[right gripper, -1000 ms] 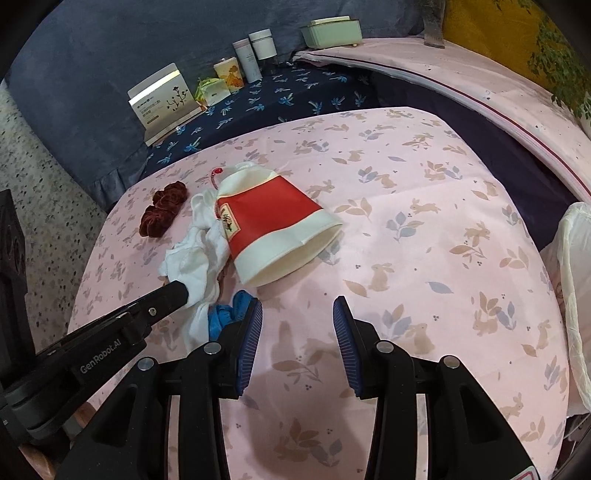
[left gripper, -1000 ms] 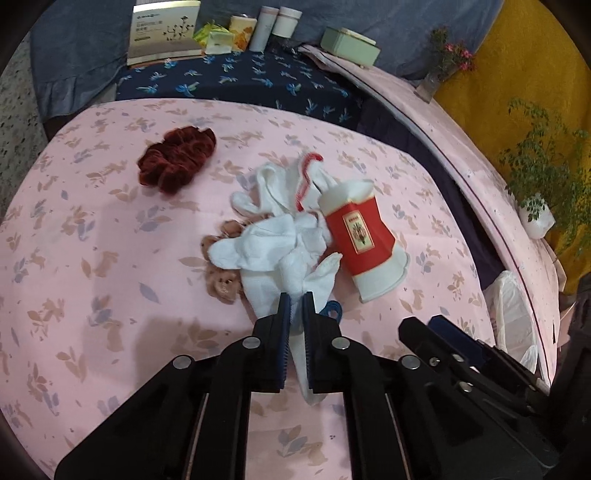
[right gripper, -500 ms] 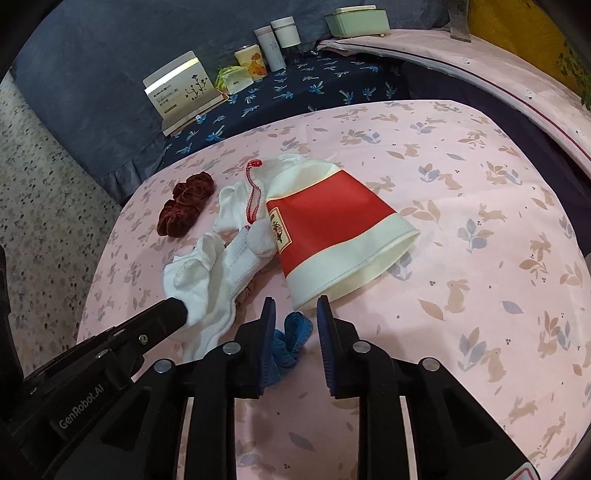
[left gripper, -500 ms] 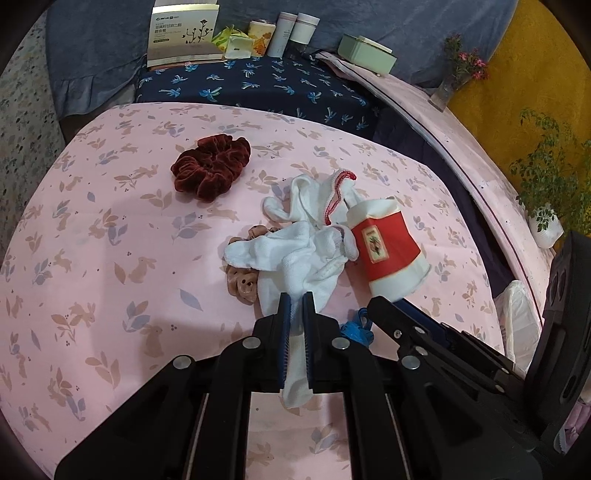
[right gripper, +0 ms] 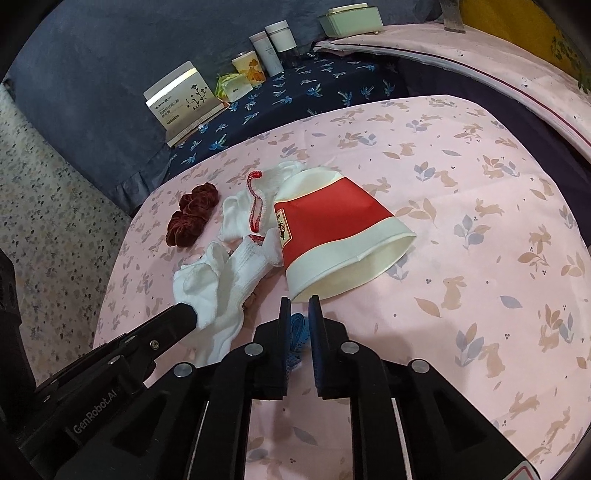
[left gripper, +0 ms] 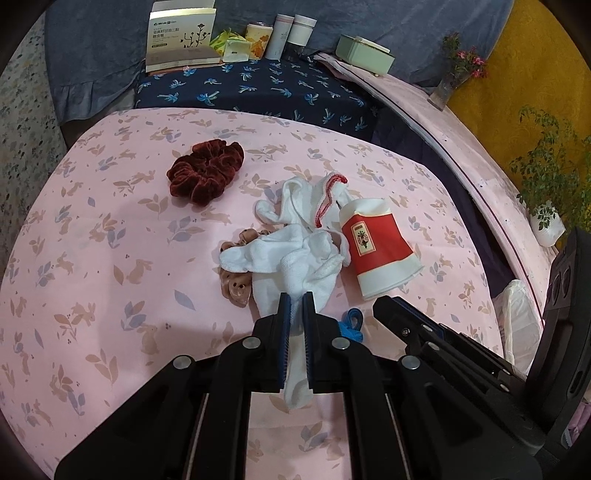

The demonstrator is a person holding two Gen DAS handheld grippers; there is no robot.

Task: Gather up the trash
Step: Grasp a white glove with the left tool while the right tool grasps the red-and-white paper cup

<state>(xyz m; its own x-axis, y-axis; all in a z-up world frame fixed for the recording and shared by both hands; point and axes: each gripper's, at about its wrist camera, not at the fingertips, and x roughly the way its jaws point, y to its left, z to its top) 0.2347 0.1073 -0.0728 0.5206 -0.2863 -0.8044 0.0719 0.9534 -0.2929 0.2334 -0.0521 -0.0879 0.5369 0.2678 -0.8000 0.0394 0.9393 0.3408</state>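
A crushed red and cream paper cup (left gripper: 378, 247) (right gripper: 332, 236) lies on its side on the pink cloth. White gloves (left gripper: 295, 254) (right gripper: 225, 280) lie in a heap left of it. My left gripper (left gripper: 295, 301) is shut on one white glove and holds its end up. A small blue scrap (left gripper: 352, 326) (right gripper: 295, 332) lies near the cup's mouth. My right gripper (right gripper: 297, 306) is shut on this blue scrap, just in front of the cup's open rim.
A dark red scrunchie (left gripper: 207, 175) (right gripper: 190, 218) lies at the back left. A tan patterned item (left gripper: 238, 284) sits under the gloves. A white bag (left gripper: 517, 321) hangs off the right edge. Boxes and jars (left gripper: 284, 35) stand on the far blue cloth.
My right gripper has closed from wide open and moved in onto the blue scrap by the cup. My left gripper stays shut on the glove and has pulled back, lifting it.
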